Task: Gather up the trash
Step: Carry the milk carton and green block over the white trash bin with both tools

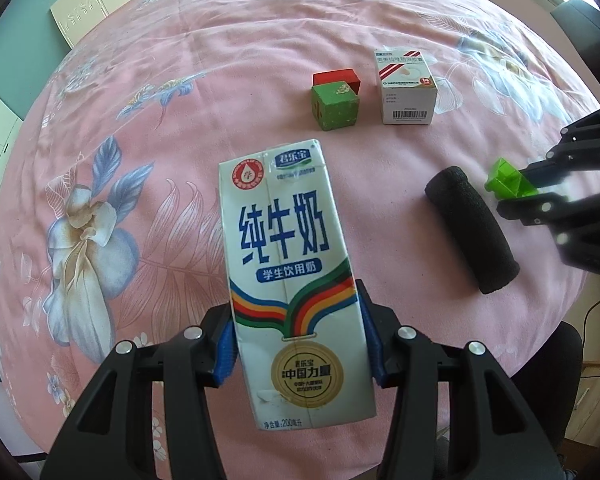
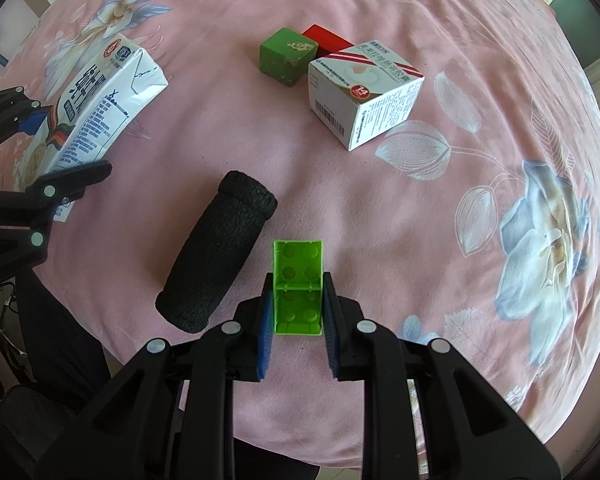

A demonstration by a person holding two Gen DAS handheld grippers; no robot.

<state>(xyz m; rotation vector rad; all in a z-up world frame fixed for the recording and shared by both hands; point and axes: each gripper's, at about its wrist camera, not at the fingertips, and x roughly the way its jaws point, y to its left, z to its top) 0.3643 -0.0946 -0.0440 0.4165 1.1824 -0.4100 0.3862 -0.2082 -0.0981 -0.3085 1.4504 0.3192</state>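
Observation:
My left gripper (image 1: 298, 340) is shut on a white milk carton (image 1: 288, 264) with blue Chinese lettering, holding it by its lower half above the pink floral tablecloth (image 1: 140, 128). The carton also shows at the left of the right wrist view (image 2: 96, 108). My right gripper (image 2: 296, 320) is shut on a small bright green plastic brick (image 2: 298, 280), also seen at the right of the left wrist view (image 1: 508, 182). A black foam cylinder (image 2: 216, 252) lies on the cloth between the two grippers.
A white medicine box (image 2: 364, 92) stands on the cloth further out, with a green cube (image 2: 286, 56) and a red block (image 2: 328, 40) beside it. The table's near edge (image 2: 340, 436) runs under my right gripper. A cream cabinet (image 1: 84, 4) stands beyond the table.

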